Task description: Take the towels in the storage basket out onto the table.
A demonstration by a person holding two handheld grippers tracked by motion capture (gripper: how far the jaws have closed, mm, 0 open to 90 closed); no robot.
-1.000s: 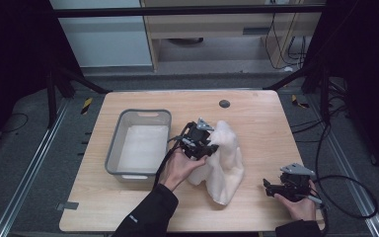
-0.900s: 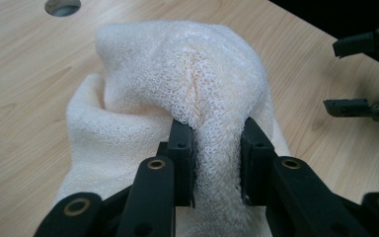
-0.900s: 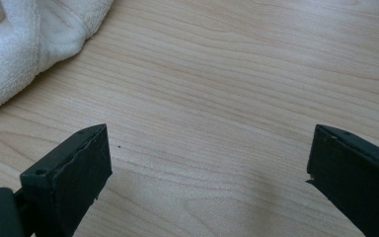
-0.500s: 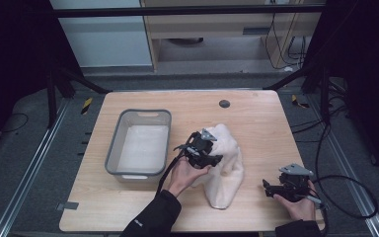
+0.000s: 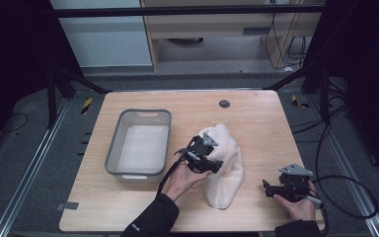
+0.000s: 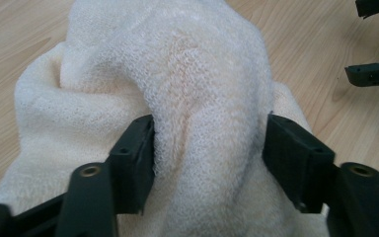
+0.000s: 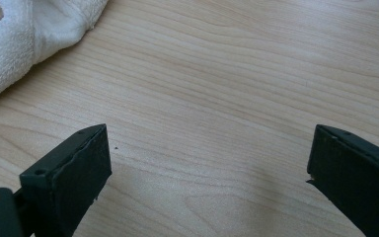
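- On the wooden table (image 5: 256,113), just right of grey bin (image 5: 139,143): cream towel (image 5: 224,165), bunched up.
- Left gripper (image 6: 209,143) jaws hugging a towel fold, probably mid-grab; next needs closing firmly.
- Right gripper (image 7: 205,173) wide open, idle.

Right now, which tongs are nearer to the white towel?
Left. The left tongs straddle a raised fold of the white towel, jaws on either side of it. The right tongs sit apart from it on the bare table, jaws wide open.
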